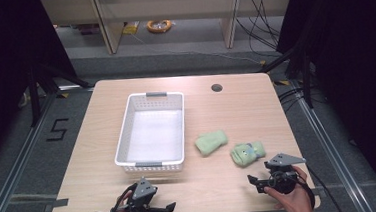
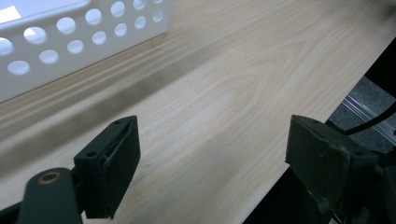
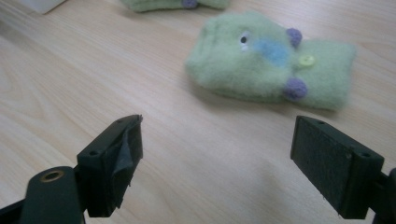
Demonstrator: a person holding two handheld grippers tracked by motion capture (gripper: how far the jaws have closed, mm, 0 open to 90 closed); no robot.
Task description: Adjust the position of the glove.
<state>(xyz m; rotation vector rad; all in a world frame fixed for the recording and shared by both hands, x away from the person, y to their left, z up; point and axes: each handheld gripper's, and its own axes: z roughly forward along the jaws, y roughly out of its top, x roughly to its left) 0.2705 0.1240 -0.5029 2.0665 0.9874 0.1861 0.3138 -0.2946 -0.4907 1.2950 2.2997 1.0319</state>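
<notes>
Two pale green mittens lie on the wooden table (image 1: 105,172), right of a white perforated basket (image 1: 124,135). The plain mitten (image 1: 211,142) is nearer the basket. The other mitten (image 1: 248,153) has a blue patch, purple dots and a yellow button (image 3: 271,60). My right gripper (image 1: 254,180) is held just in front of that mitten, open, with nothing between its jaws (image 3: 215,163). My left gripper (image 1: 169,207) is at the table's front edge, below the basket, open and holding nothing (image 2: 210,163). The basket's wall (image 2: 70,42) is at its upper left.
The basket stands empty in the left middle of the table. A round cable hole (image 1: 217,88) is at the far side. The table's front edge (image 2: 299,140) runs close beside my left gripper. Shelving and cables lie on the floor beyond.
</notes>
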